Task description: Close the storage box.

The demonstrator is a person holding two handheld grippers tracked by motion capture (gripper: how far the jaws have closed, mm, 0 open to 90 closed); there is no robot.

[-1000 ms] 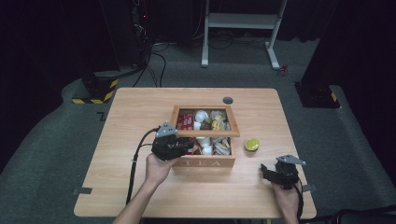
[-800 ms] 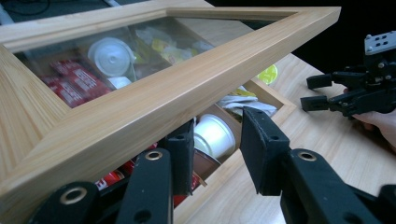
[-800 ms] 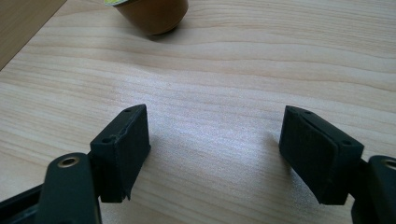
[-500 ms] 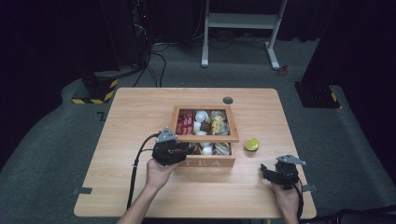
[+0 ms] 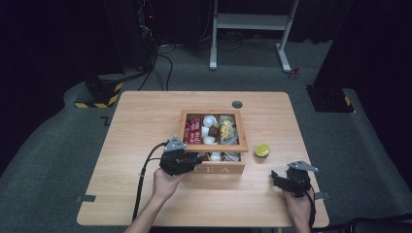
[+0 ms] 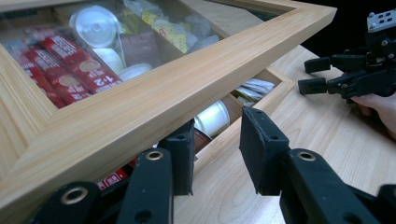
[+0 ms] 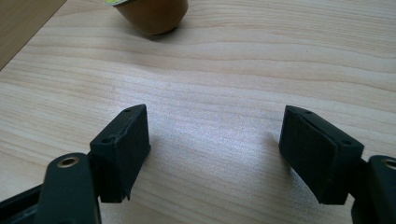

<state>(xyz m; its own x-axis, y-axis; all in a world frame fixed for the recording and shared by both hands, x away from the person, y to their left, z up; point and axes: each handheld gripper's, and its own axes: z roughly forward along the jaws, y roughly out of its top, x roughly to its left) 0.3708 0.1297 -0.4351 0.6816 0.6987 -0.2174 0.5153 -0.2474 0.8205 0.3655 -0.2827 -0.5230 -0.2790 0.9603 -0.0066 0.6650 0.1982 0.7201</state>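
Note:
A wooden tea box (image 5: 214, 169) with a glass-paned lid (image 6: 154, 100) sits mid-table, holding red packets (image 6: 70, 60), white capsules and tea bags. My left gripper (image 5: 196, 159) is at the box's front left corner. Its jaws (image 6: 217, 135) are apart: one finger (image 6: 183, 156) reaches under the lid's raised front edge, the other (image 6: 259, 151) stays outside the front wall. The lid stands tilted up a little, leaving a gap over the contents. My right gripper (image 5: 278, 178) rests open on the table at the right (image 7: 215, 121), nothing between its fingers; it shows farther off (image 6: 312, 74).
A small brown cup with a lime-green lid (image 5: 262, 150) stands right of the box, just ahead of the right gripper (image 7: 152, 16). A dark round grommet (image 5: 237, 104) sits in the tabletop behind the box. The left gripper's cable (image 5: 143, 172) trails toward the near edge.
My left gripper has slid a little toward the near front corner of the box. The right gripper has stayed still.

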